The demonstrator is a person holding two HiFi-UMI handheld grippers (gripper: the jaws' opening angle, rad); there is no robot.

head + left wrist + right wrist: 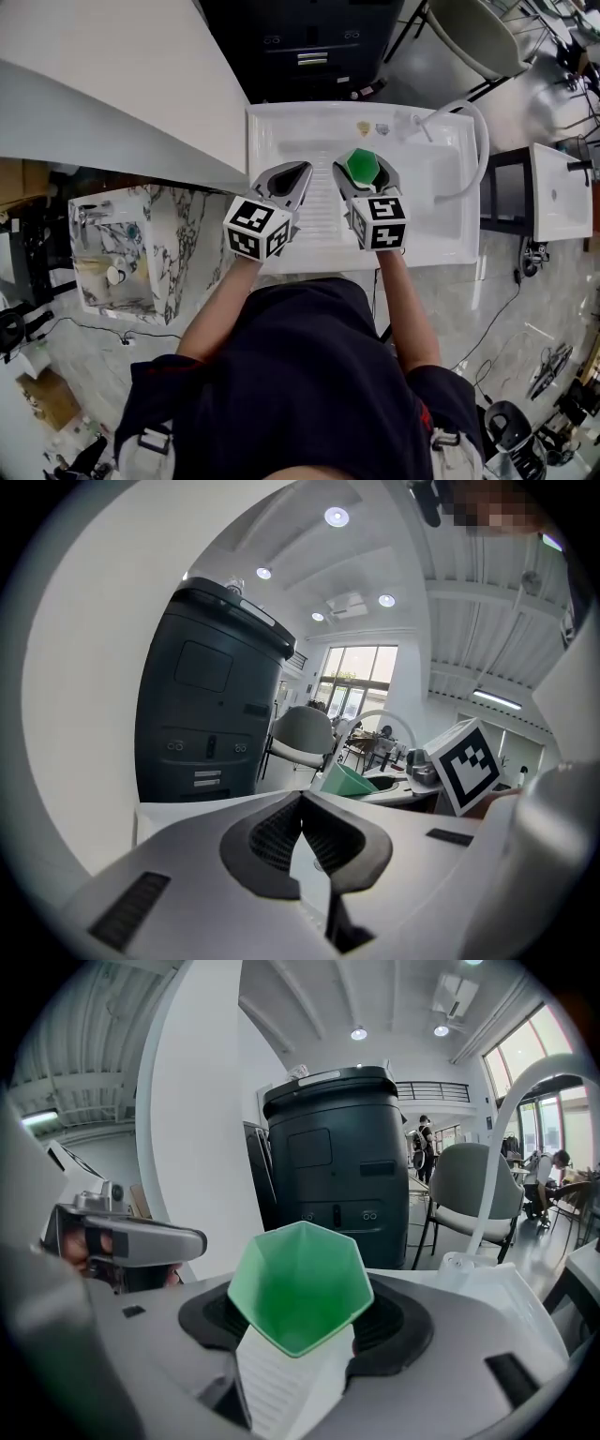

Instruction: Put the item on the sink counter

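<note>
A green six-sided cup (360,165) (300,1279) sits between the fingers of my right gripper (362,172) (305,1324), which is shut on it, with the cup's open mouth facing the gripper's camera. My left gripper (302,172) (302,801) is beside it on the left, shut with nothing in it. Both hang over the ribbed drainboard (322,214) of the white sink counter (281,131). The basin (433,192) lies to the right of the cup. A white faucet hose (478,131) arches over the counter's right end.
A dark cabinet (309,42) (342,1166) stands behind the counter, with a grey chair (476,33) to its right. A white wall slab (112,84) runs along the left. A marble-patterned sink (141,244) is at lower left and another white basin (558,187) at far right.
</note>
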